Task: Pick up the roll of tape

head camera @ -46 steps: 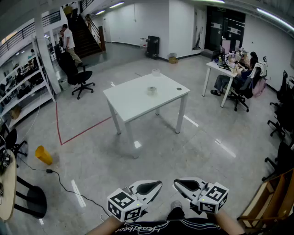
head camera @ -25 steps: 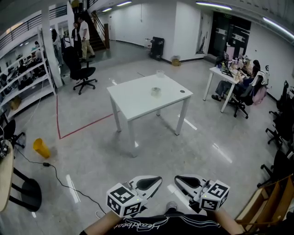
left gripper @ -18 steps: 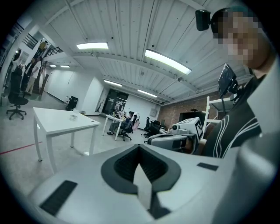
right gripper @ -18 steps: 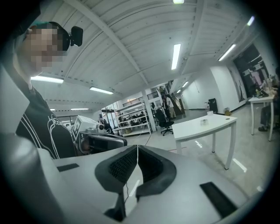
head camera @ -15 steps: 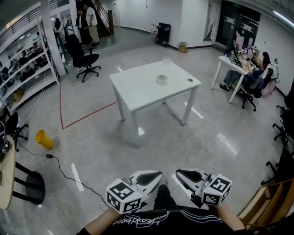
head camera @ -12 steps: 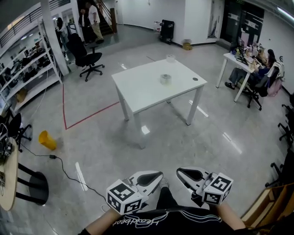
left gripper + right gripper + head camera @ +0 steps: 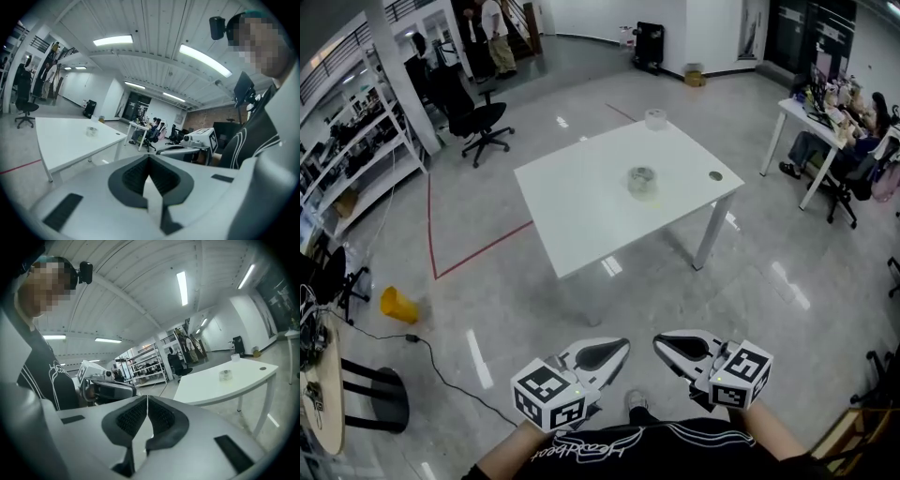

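Observation:
A clear roll of tape [image 7: 642,182] lies near the middle of a white table [image 7: 581,211] ahead of me; it also shows small in the left gripper view as the tape roll [image 7: 92,131] and in the right gripper view as the tape roll [image 7: 226,375]. My left gripper [image 7: 614,348] and right gripper [image 7: 667,343] hang side by side close to my body, well short of the table. Both are shut with nothing between the jaws. A second pale roll [image 7: 654,118] stands at the table's far edge.
A yellow bin [image 7: 397,306] and a black cable [image 7: 441,370] lie on the floor at left. Shelving [image 7: 347,169] and an office chair [image 7: 478,122] stand far left. A desk with seated people [image 7: 825,122] is at right. People stand near stairs at the back.
The table has grown larger and nearer in the head view as I walked toward it. Both grippers kept their shut pose in front of me.

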The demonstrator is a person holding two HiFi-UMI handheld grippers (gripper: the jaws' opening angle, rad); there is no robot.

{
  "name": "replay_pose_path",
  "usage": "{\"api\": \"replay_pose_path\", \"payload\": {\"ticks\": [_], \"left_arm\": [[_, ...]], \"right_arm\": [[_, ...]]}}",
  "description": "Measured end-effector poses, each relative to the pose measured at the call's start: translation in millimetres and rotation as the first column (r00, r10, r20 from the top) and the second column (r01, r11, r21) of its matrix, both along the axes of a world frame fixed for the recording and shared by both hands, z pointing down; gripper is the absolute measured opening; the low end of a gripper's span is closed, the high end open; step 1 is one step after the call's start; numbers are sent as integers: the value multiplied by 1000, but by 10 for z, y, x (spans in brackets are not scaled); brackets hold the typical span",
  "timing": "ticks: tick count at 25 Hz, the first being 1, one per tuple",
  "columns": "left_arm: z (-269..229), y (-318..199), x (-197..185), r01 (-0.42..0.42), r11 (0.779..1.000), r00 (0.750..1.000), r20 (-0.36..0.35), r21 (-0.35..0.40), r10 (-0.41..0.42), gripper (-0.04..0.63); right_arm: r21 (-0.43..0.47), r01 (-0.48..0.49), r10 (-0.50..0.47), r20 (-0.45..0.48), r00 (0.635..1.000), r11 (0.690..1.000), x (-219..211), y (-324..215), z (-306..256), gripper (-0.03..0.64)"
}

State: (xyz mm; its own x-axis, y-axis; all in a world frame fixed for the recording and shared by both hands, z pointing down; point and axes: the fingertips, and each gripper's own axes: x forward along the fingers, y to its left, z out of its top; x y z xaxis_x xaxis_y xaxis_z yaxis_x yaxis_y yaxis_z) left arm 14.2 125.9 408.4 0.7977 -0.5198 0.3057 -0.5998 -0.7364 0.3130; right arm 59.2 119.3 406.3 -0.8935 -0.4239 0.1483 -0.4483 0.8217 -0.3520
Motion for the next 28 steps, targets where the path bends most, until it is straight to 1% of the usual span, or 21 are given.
{"api": "replay_pose_path", "payload": {"ticks": [2, 5, 7, 9, 13, 18, 23, 28], "left_arm": [[-112, -304, 51, 6, 1000, 1000, 3, 21, -7, 3], [-219, -642, 77, 17, 999, 1000, 13, 45, -18, 3], [-237, -781, 103, 15, 999, 1000, 19, 48, -16, 3], [-235, -883, 158, 5, 999, 1000, 23, 49, -6, 3], [-205, -1049, 292, -27, 999, 1000, 14, 47, 26, 3], [-173, -1350, 300, -39, 999, 999, -32, 31, 40, 3], [-122, -1750, 254, -56, 998, 997, -43, 31, 57, 3], [22, -2302, 118, -60, 998, 997, -50, -14, 59, 3]], "right_arm": [[11, 6, -6, 17, 1000, 1000, 67, -303, -93, 14], [46, 10, -10, -11, 1000, 999, 141, -654, -165, 14], [61, 9, -8, -22, 1000, 998, 172, -801, -196, 14], [66, 1, 0, -13, 1000, 998, 213, -908, -224, 14], [68, -24, 25, -11, 1000, 997, 330, -1086, -224, 14], [73, -56, 58, -17, 998, 996, 399, -1368, -205, 14], [75, -69, 72, -37, 997, 995, 341, -1749, -169, 14], [40, -83, 85, -54, 995, 996, 224, -2269, -53, 14]]}}
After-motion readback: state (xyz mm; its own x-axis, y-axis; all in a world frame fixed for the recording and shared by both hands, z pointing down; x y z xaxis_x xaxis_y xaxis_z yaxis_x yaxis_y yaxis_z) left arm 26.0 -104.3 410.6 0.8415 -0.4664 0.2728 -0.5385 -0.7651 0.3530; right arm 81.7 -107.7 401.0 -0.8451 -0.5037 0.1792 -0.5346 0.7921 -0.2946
